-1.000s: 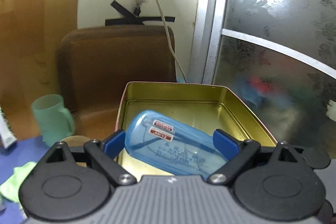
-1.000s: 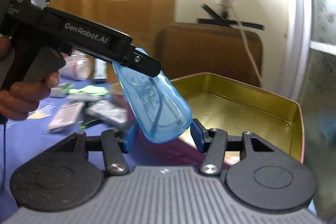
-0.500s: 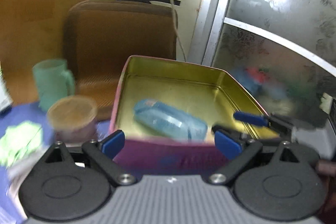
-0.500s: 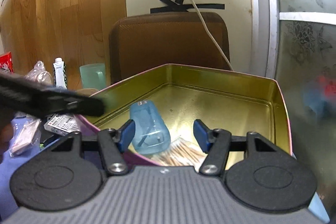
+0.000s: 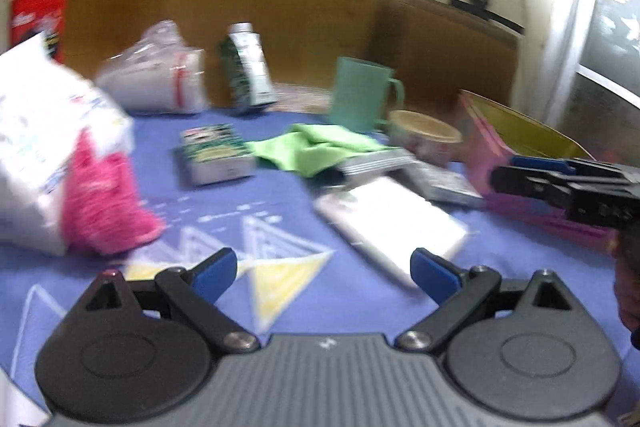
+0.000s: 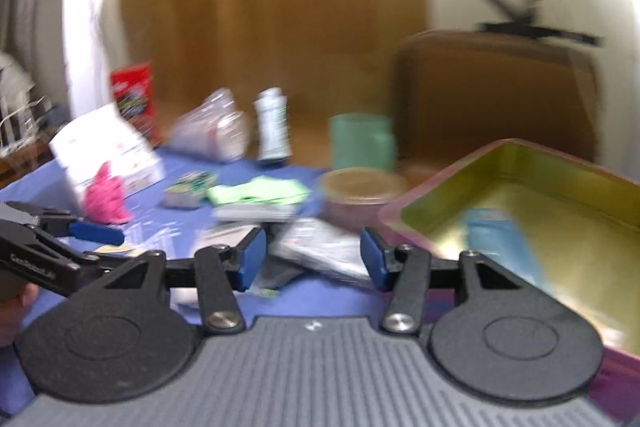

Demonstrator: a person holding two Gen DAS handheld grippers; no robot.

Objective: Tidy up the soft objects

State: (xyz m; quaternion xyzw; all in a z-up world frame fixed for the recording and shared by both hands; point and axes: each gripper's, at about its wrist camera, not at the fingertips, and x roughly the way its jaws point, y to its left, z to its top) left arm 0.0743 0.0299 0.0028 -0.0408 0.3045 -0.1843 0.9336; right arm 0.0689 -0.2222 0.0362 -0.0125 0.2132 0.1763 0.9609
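Left gripper point(image 5: 323, 269): jaws wide apart and empty, hanging over the blue patterned tablecloth point(image 5: 192, 187); they have just been opening a little further, with nothing between them.
Right gripper point(image 6: 312, 259): jaws about half apart, nothing pinched; they have just been closing slightly, empty, above the clutter beside the tin.
What changed: a second ago the left gripper carried the translucent blue plastic case point(image 6: 496, 239) over the tin; now the case lies inside the pink tin with the gold interior point(image 6: 520, 171), and both wrist views have swung away toward the table.
Meaning for the task: one item looks stowed, and the hands seem to be looking for the next.
Nearest candidate: flat white packet point(image 5: 392, 223), just ahead of the left jaws.
Further on: crumpled light-green cloth point(image 5: 316, 147), beside a small green-and-silver box point(image 5: 214, 153).
Off to the left: fluffy pink item point(image 5: 104, 207) against a white package point(image 5: 36, 155); motion blur makes it hard to tell whether it is a cloth or a sponge.
Far edge: mint-green plastic mug point(image 5: 364, 95).
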